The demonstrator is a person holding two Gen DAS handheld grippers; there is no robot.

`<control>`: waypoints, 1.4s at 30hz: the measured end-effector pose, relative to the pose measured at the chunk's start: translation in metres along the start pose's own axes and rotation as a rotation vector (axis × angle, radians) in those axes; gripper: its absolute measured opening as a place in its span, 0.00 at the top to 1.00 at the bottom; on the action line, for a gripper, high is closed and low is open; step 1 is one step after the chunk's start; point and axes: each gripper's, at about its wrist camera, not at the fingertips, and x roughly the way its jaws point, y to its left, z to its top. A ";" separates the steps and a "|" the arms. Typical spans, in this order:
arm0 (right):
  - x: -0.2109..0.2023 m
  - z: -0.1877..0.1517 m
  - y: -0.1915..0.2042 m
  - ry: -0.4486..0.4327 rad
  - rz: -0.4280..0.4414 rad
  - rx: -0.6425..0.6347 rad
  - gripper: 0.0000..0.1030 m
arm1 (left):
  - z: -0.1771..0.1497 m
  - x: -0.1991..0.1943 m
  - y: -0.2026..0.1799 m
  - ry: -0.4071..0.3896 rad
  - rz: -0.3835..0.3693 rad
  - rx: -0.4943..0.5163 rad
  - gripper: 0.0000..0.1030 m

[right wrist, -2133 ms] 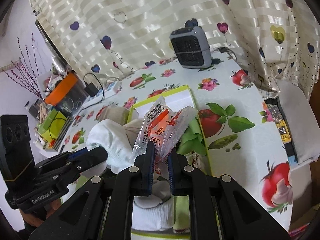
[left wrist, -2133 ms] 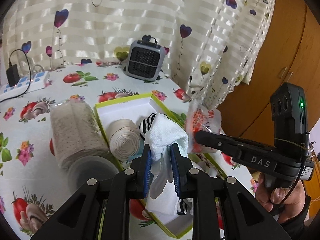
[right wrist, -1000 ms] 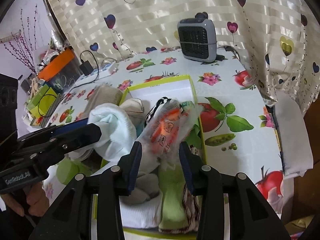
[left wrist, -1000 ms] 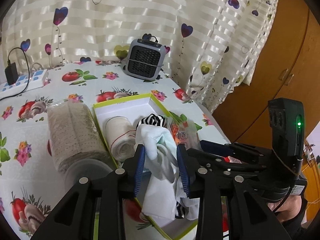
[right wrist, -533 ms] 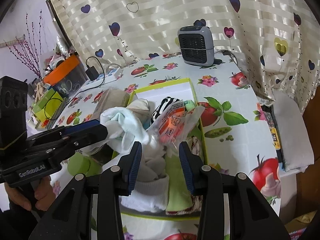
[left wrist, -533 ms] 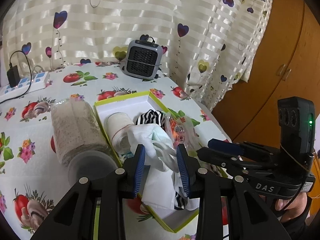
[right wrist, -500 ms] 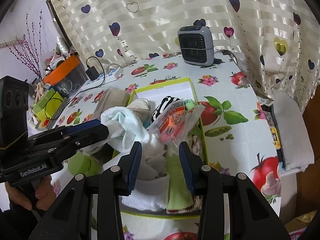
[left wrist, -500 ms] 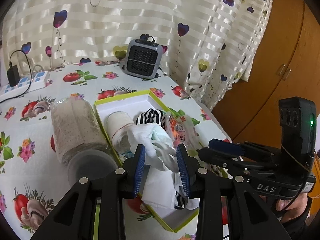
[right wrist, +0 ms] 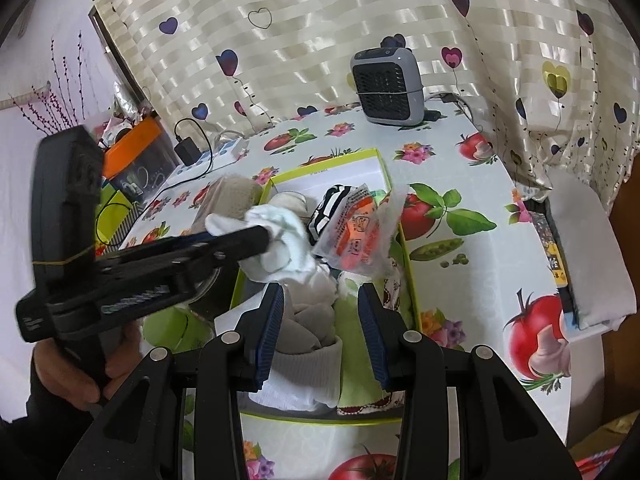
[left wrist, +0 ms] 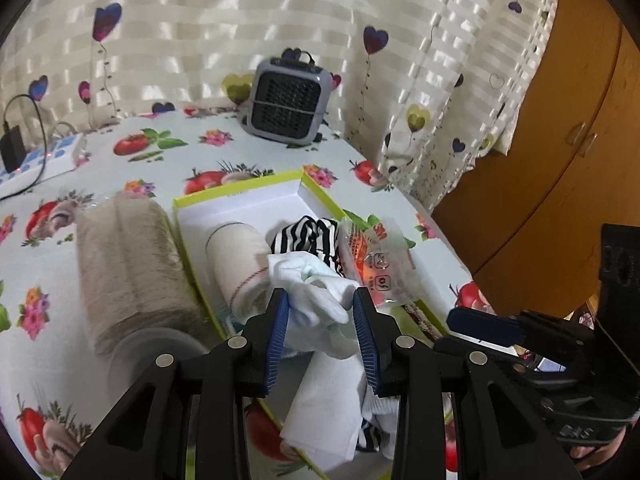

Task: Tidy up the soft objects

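Observation:
A white box with a yellow-green rim (left wrist: 240, 192) (right wrist: 328, 162) holds soft things: a beige roll (left wrist: 240, 264), a black-and-white striped cloth (left wrist: 308, 236), a grey sock (right wrist: 308, 320) and a green cloth (right wrist: 356, 360). My left gripper (left wrist: 322, 312) is open over the box, with a crumpled white sock (left wrist: 316, 292) (right wrist: 280, 236) lying loosely between its blue pads on top of the pile. My right gripper (right wrist: 320, 308) is open and empty. A clear packet with orange print (right wrist: 356, 236) (left wrist: 376, 256) rests in the box just beyond its fingertips.
A beige roll in clear wrap (left wrist: 128, 264) lies against the box's left side. A small grey heater (left wrist: 288, 108) stands at the back by the curtain. A power strip (left wrist: 40, 160) is at far left, a wooden cabinet (left wrist: 560, 160) past the table's right edge.
Both grippers opened and let go of the sock and the packet. Since a second ago the right gripper has drawn back from the packet, and the left has sunk a little around the sock.

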 end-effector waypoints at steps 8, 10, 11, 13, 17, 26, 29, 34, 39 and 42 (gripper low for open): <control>0.000 0.000 -0.002 -0.001 0.000 0.004 0.61 | 0.001 -0.001 -0.002 -0.002 0.003 0.019 0.69; 0.000 0.001 -0.002 -0.008 0.002 0.003 0.61 | -0.001 -0.008 -0.002 -0.014 0.007 0.025 0.69; -0.001 0.000 -0.002 -0.012 0.003 0.003 0.61 | -0.003 -0.012 -0.003 -0.021 0.014 0.028 0.67; -0.003 -0.001 -0.001 -0.019 -0.001 -0.001 0.61 | -0.006 -0.019 -0.002 -0.031 0.008 0.024 0.62; -0.010 -0.004 0.003 -0.031 -0.006 -0.006 0.61 | -0.013 -0.034 -0.004 -0.052 -0.001 0.031 0.60; -0.024 -0.014 0.011 -0.052 -0.019 -0.013 0.57 | -0.029 -0.058 -0.010 -0.079 0.001 0.051 0.59; -0.028 -0.016 0.014 -0.056 -0.027 -0.019 0.57 | -0.035 -0.068 -0.014 -0.095 0.012 0.056 0.59; -0.041 -0.024 0.028 -0.076 -0.070 -0.059 0.57 | -0.049 -0.088 -0.020 -0.130 0.064 0.064 0.59; -0.050 -0.034 0.048 -0.087 -0.104 -0.120 0.57 | -0.068 -0.106 -0.024 -0.160 0.120 0.063 0.59; -0.051 -0.042 0.059 -0.078 -0.104 -0.148 0.57 | -0.080 -0.112 -0.024 -0.159 0.146 0.054 0.59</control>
